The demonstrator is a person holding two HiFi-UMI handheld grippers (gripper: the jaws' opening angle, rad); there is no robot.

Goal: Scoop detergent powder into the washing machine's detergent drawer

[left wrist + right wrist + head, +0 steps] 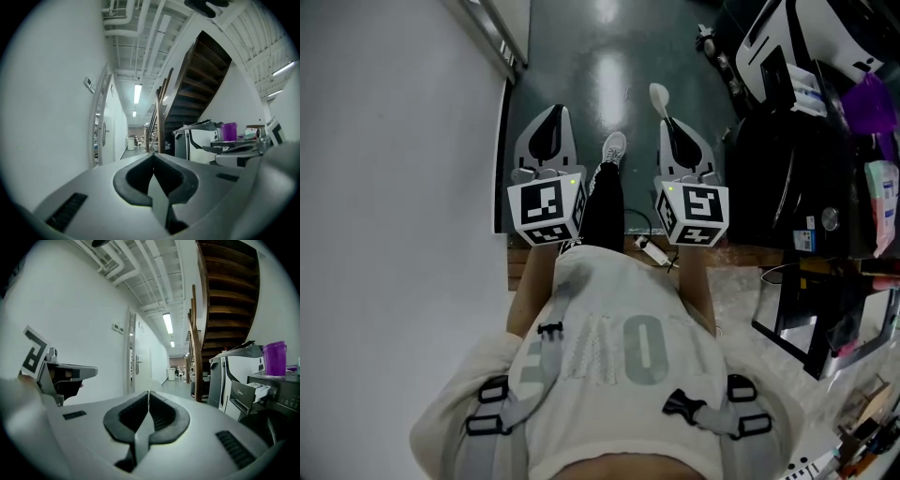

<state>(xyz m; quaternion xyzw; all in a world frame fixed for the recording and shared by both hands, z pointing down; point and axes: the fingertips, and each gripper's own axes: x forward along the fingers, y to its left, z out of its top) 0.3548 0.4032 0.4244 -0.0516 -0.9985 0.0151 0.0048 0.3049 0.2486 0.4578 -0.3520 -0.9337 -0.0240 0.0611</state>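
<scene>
Person standing, head view steeply down onto a dark green floor (581, 66).

- Left gripper (551, 112): jaws together, nothing between them; held level, beside the white wall (394, 141).
- Right gripper (672, 122): jaws clamped on the handle of a white spoon (659, 96). The bowl sticks out past the tips, over the floor.
- Dark washing machine (773, 178) just right of the right gripper. In the right gripper view its drawer (257, 390) looks pulled out, well apart from the spoon. Purple cup (274, 358) on top.
- Both grippers point down a corridor.
</scene>
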